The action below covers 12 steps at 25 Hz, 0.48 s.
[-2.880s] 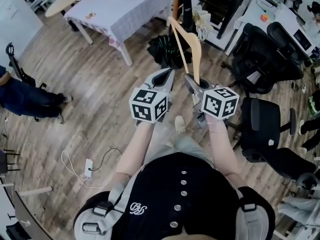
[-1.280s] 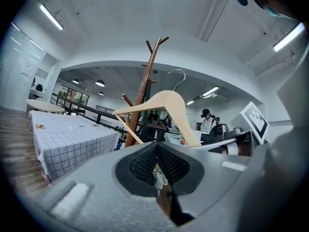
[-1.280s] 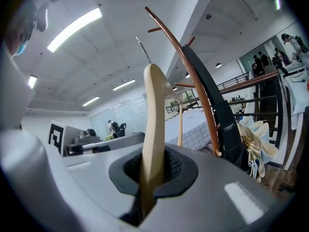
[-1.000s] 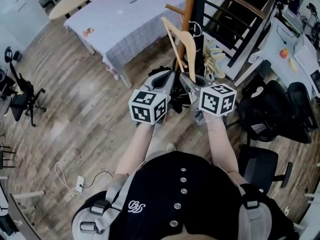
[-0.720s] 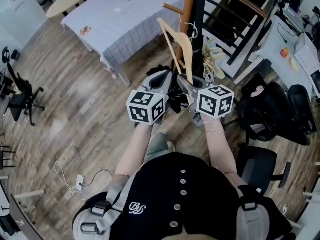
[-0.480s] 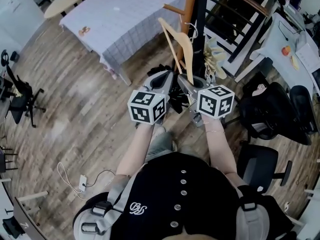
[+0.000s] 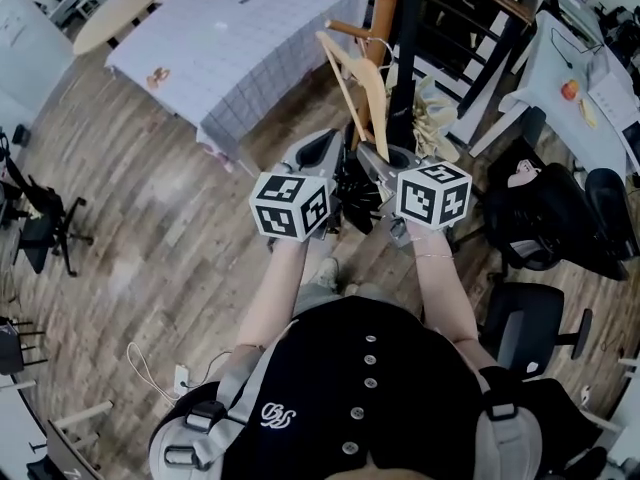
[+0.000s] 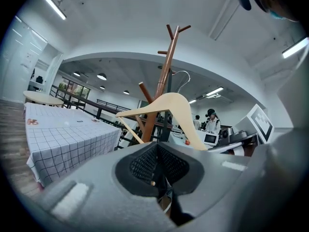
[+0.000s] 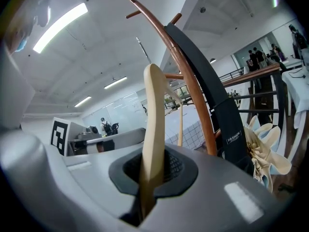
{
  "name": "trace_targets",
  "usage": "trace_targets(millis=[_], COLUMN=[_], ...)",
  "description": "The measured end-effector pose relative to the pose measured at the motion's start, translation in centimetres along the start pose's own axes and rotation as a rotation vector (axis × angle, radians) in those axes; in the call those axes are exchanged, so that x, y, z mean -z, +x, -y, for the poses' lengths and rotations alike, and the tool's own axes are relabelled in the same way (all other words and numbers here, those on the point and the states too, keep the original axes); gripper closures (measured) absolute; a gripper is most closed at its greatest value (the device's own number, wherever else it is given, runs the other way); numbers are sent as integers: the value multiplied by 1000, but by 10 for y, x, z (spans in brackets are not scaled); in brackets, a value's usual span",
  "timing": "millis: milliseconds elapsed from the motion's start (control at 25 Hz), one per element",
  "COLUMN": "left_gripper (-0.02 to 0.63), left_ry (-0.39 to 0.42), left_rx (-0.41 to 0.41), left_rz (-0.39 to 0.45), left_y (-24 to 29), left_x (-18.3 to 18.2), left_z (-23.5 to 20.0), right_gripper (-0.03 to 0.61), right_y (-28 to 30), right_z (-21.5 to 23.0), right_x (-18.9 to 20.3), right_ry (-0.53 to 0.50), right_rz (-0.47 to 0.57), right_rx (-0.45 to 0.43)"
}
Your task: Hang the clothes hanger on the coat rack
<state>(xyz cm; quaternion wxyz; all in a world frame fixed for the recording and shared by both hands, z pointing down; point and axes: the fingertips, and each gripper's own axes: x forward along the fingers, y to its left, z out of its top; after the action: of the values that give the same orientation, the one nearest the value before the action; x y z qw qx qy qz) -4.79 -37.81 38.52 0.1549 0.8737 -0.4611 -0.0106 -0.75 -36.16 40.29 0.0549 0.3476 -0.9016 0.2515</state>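
Observation:
A pale wooden clothes hanger [image 7: 362, 93] with a metal hook [image 7: 385, 53] stands upright in front of me. My right gripper [image 7: 372, 156] is shut on its lower arm; in the right gripper view the wooden arm [image 9: 153, 129] rises straight out of the closed jaws [image 9: 152, 178]. The brown wooden coat rack [image 7: 386, 8] stands just behind the hanger, its pegs branching upward [image 9: 193, 86]. My left gripper [image 7: 325, 148] hovers beside the right one, shut with nothing in it [image 8: 157, 166]. It looks at the hanger [image 8: 166, 105] and the rack [image 8: 161, 83].
A black strap [image 9: 217, 95] and a cream flower-like fabric [image 9: 263, 144] hang on the rack. Dark clothing [image 7: 355, 188] lies at its foot. A table with a checked cloth [image 7: 240, 38] is at left, black office chairs [image 7: 560, 218] at right, a dark railing [image 7: 480, 18] behind.
Both grippers and the hanger have moved closer to the coat rack. The hanger's hook now sits right beside the pole. The grip on the hanger is unchanged.

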Motion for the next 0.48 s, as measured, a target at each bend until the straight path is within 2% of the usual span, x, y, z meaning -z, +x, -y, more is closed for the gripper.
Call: trace_targets(millis=[480], left_gripper=[614], left_ry=[37], left_rx=[96], left_rz=[57], left_y=[26], left_x=[-31], left_z=[-10], right_gripper=[583], right_y=[29], right_z=[11], right_x=[-25], right_ry=[-5], right_rz=[20], right_rx=[11])
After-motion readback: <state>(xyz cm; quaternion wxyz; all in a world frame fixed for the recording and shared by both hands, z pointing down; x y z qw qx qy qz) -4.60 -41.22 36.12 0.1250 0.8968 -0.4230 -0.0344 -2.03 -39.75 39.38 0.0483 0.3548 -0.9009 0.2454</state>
